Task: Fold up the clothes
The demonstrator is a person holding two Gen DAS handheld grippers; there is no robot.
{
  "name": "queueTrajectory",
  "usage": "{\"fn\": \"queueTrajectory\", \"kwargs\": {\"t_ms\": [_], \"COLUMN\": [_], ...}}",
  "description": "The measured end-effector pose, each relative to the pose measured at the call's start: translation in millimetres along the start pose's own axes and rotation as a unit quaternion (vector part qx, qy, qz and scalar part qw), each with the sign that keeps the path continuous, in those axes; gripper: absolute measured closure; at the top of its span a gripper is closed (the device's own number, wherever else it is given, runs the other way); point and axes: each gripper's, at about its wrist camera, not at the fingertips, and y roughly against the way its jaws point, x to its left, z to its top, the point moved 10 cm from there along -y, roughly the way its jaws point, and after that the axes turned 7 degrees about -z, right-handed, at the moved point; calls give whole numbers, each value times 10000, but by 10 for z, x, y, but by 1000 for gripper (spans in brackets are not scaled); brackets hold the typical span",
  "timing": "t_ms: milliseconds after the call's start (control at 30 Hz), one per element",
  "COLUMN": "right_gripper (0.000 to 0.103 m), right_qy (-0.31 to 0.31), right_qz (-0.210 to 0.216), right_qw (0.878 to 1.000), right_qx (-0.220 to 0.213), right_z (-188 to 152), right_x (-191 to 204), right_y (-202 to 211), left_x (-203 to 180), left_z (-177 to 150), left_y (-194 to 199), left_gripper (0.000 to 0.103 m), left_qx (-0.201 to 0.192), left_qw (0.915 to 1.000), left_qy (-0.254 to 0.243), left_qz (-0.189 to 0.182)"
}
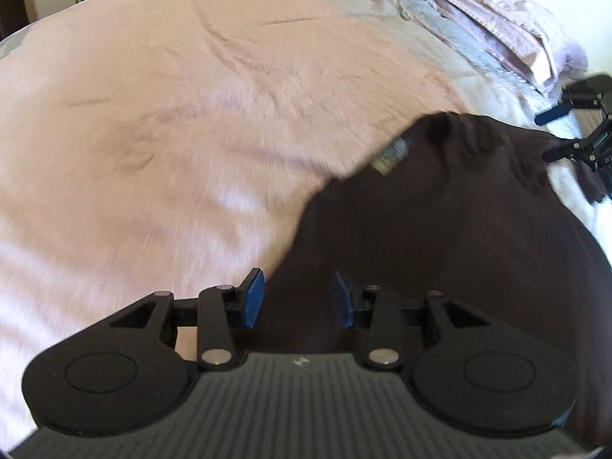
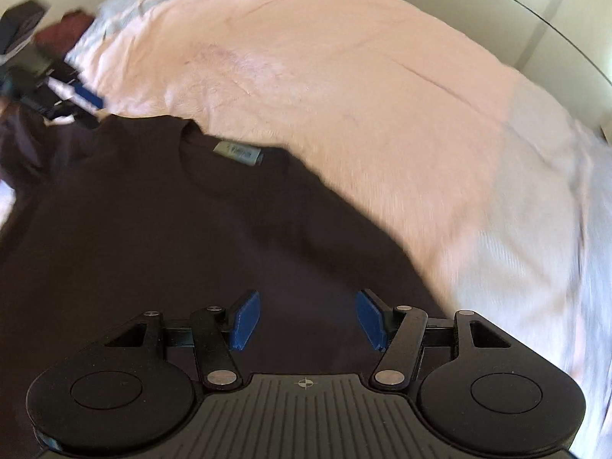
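bed: pink cover (image 1: 172, 122) fills both views, paler strip at its far edge
shirt: dark shirt (image 2: 160, 237) lies flat on the cover, collar and label (image 2: 238, 152) away from the tools
pillows: stacked pink pillows (image 1: 508, 26) at the bed's end, left view
left tool (image 1: 298, 298): above the shirt's edge, blue pads apart, nothing between
right tool (image 2: 306, 319): above the shirt's body, pads wide apart, nothing between
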Motion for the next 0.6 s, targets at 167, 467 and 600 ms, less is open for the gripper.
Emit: {"fn": "queueTrajectory", "kwargs": {"t_ms": [167, 467, 600], "right_gripper": [43, 96, 96], "right_qy": [882, 934, 329], "right_qz": [232, 793, 736], "right_qw": [9958, 9923, 9967], "right_qx": [-23, 170, -14], "right_z": [417, 594, 731], "right_x": [-102, -143, -528], "right_y": [-674, -1193, -1163], "left_x": [99, 42, 96], "left_z": [153, 293, 580], "left_y": [-410, -425, -489], "left_gripper": [69, 102, 101], "left_qx": [260, 451, 433], "left_qw": [9993, 9978, 9966], "left_qy": [94, -483, -698], "left_qz": [-269, -8, 46]}}
